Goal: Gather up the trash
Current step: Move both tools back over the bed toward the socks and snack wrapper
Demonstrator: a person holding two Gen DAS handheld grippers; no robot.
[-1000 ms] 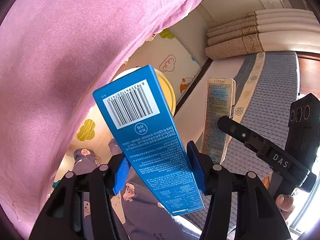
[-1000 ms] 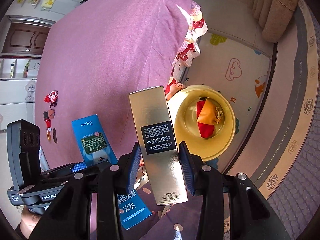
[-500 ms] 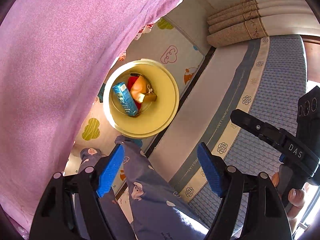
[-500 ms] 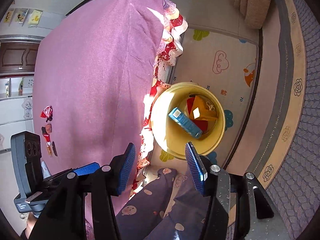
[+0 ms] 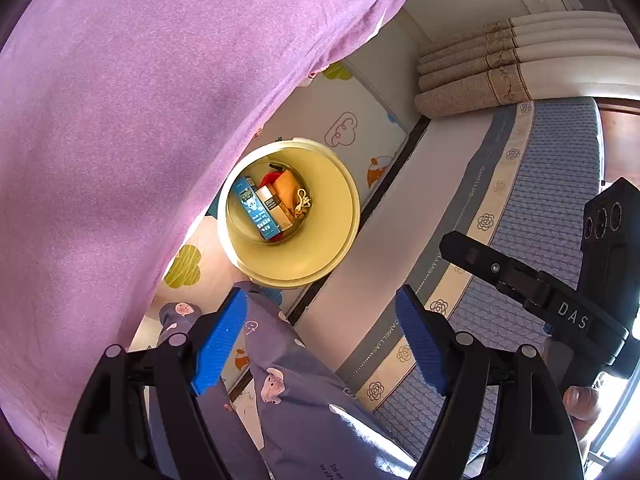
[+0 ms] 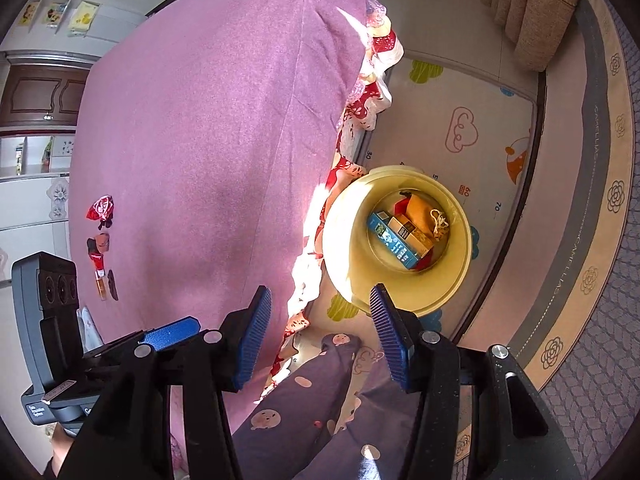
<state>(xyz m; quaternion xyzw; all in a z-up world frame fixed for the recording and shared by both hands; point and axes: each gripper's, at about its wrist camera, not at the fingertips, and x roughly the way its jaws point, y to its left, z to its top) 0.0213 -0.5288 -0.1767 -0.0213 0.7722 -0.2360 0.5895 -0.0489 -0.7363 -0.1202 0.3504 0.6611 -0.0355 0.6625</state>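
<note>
A yellow bin (image 5: 320, 248) stands on the floor beside the pink-covered table (image 5: 120, 120). In it lie a blue box (image 5: 256, 208), a gold box (image 5: 274, 206) and an orange and red bag (image 5: 290, 188). My left gripper (image 5: 320, 328) is open and empty, high above the bin. My right gripper (image 6: 320, 328) is open and empty too, over the table's edge; the bin (image 6: 456, 272) with the blue box (image 6: 394, 244) and gold box (image 6: 412, 234) lies below it. Red wrappers (image 6: 100, 208) and small scraps (image 6: 102, 264) lie on the table at the left.
My purple pajama legs (image 5: 304, 400) are under both grippers. A play mat (image 6: 460, 128) covers the floor around the bin. A patterned rug (image 5: 540, 208) and rolled mats (image 5: 500, 80) lie to the right. The other gripper (image 5: 560, 308) shows at the right.
Both grippers opened. The blue box fell from the left and the gold box from the right; both now lie in the yellow bin.
</note>
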